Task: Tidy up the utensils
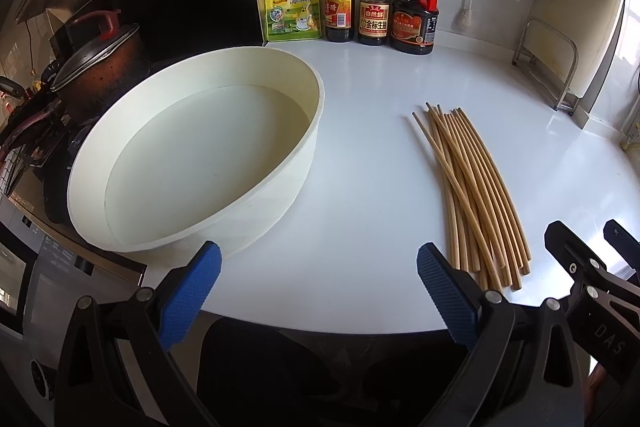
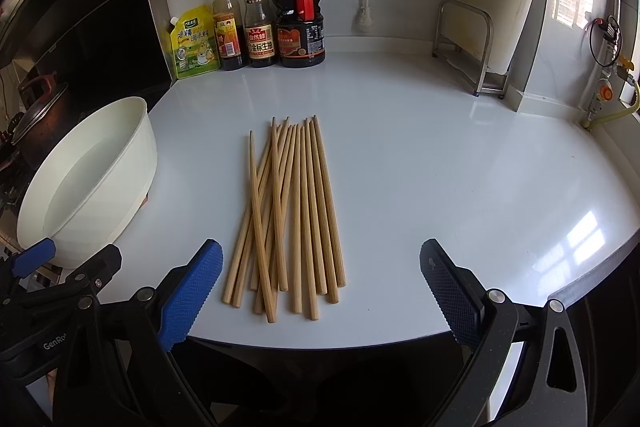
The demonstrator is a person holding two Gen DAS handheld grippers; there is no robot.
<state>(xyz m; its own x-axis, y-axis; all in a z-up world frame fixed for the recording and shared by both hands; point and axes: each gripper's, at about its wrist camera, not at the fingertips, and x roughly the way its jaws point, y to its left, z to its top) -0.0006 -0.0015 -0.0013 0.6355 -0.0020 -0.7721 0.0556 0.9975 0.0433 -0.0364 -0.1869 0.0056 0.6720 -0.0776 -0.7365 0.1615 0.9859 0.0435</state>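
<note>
Blue-padded fingers of the right hand-held gripper spread wide and empty at the near edge of the white bench, low and level, pointing straight down the length of the chopsticks. That loose bundle of wooden chopsticks lies flat on the bench, thick ends toward the gripper, tips fanned away toward the sauce bottles at the wall; a few sticks on the basin side cross over the rest.

Left of the chopsticks, the left hand-held gripper also stands open and holds nothing, aimed between the chopsticks and the white basin, which sits well apart from them and appears to hold shallow water.

Judging by the look, the sticks are light, stiff and smooth, and round enough to roll or slip sideways under a pinch. Taking hold across the thick ends, or across the middle where the bundle is tightest, seems safest; the crossed sticks may scatter if only some are caught.
</note>
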